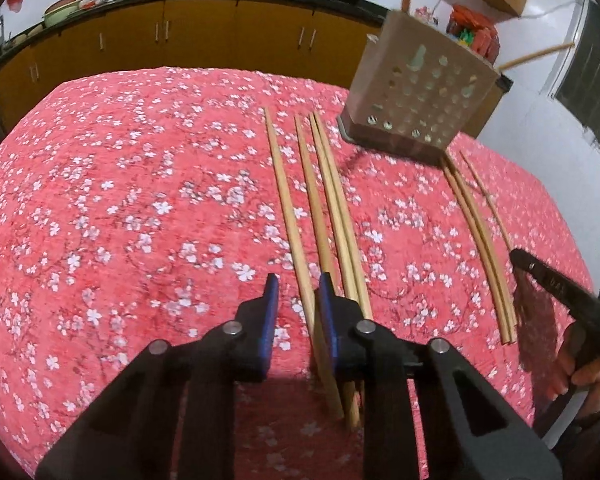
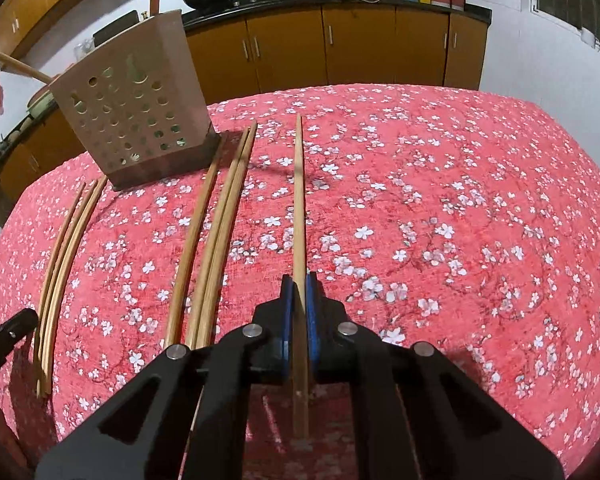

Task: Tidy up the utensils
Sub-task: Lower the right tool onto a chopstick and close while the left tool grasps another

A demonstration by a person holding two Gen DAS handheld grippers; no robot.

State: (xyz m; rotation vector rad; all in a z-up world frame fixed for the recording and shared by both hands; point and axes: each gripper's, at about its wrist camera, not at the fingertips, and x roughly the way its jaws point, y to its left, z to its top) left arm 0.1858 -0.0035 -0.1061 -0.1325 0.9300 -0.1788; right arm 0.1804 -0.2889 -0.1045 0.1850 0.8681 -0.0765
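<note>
Red floral tablecloth [image 2: 440, 200] covers work surface. R gripper [image 2: 299, 280]: blue pads clamped on single pale wooden chopstick [image 2: 299, 200], which extends fwd past fingertips. L gripper [image 1: 298, 284]: fingers apart, straddling another wooden chopstick [image 1: 286, 208]. Perforated tan utensil holder [image 2: 134, 108] stands ahead-left of R fingers.

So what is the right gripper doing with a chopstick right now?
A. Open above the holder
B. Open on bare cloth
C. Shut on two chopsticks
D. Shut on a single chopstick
D: in the right wrist view the right gripper has its blue pads pressed against one chopstick that runs forward between them, apart from the others on the tablecloth.
</note>
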